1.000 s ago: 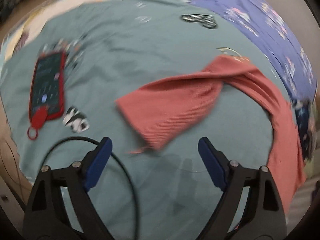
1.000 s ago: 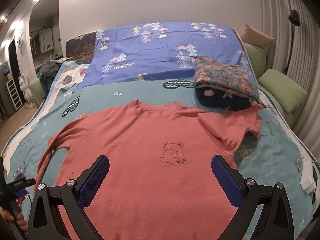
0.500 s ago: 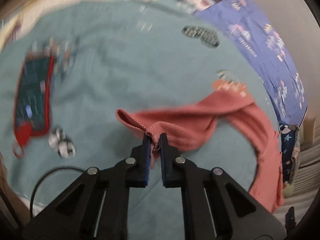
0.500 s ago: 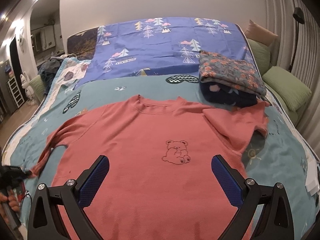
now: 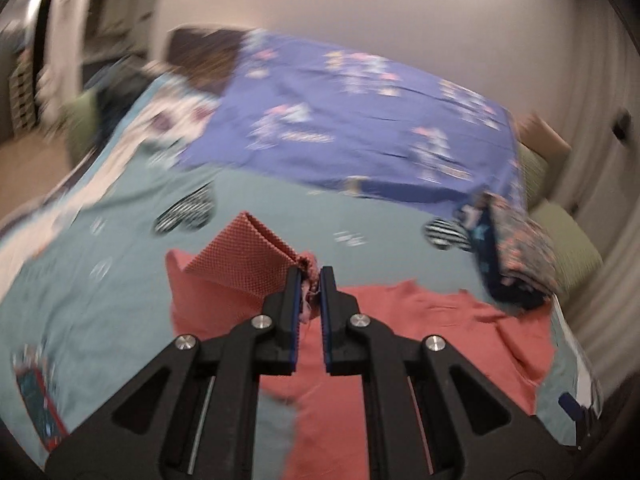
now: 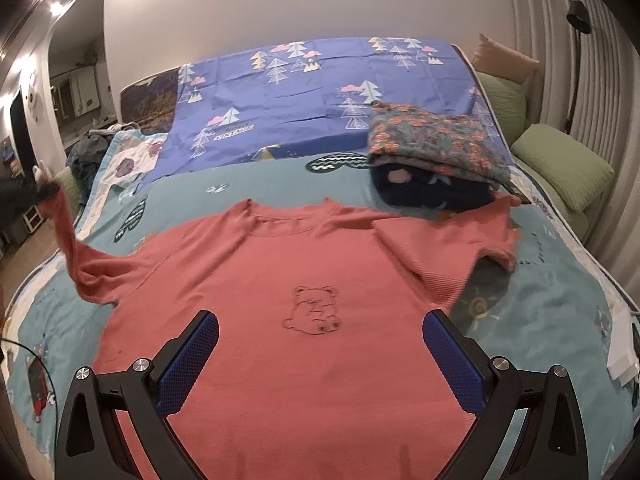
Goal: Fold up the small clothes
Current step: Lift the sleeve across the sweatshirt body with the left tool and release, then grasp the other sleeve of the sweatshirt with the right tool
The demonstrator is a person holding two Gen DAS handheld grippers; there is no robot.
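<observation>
folded clothes stack (image 6: 436, 152) blocks far right, teal bedspread (image 6: 540, 296) open beside shirt (image 6: 320, 340)

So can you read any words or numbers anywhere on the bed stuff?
"VINTAGE": looks like that, small, under a pine tree on the purple sheet.
Pink shirt: only a bear drawing, no words.
Left wrist view: too blurred to read anything.

the left wrist camera is riding high over the bed's left side, looking down its fingers (image 5: 310, 304) toward the blue sheet (image 5: 360, 132) and the wall, blurred. the right wrist camera is sitting low and close at the foot edge, facing the headboard end. both are taking in the salmon sweater (image 6: 304, 320), the blue sheet and the folded pile (image 6: 436, 152).
</observation>
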